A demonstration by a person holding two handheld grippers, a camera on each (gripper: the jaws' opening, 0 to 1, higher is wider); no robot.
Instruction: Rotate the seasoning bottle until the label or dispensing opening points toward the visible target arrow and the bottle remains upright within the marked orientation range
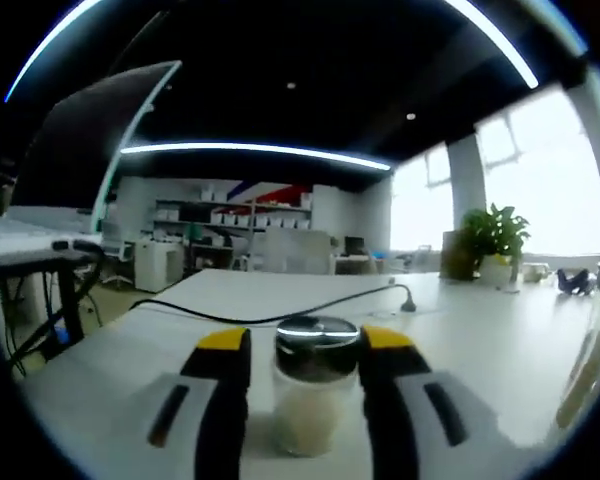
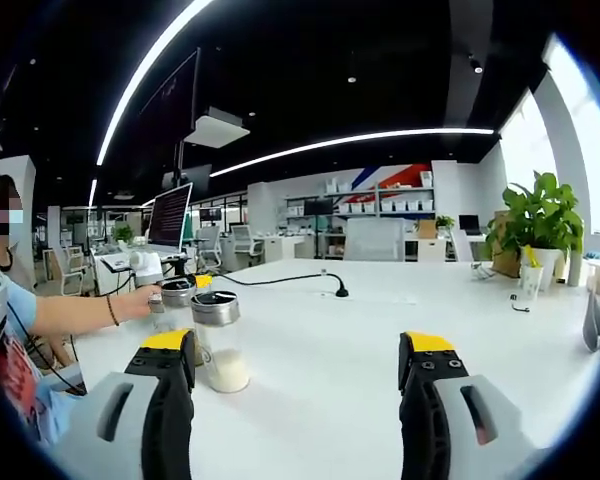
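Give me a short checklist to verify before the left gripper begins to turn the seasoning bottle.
1. Bottle between the left gripper fingers: ok, the seasoning bottle stands in the gap.
2. Fingers firmly pressing the glass: cannot tell.
3. Bottle upright: ok, it stands straight on the white table, metal lid on top.
4. Target arrow located: not ok, no arrow or mark seen on the table.
5. Right gripper out of the way: ok, open and holding nothing.
6. Black cable free of the bottle: ok, it lies behind it.

Seasoning bottle sides hidden behind tool jaws.
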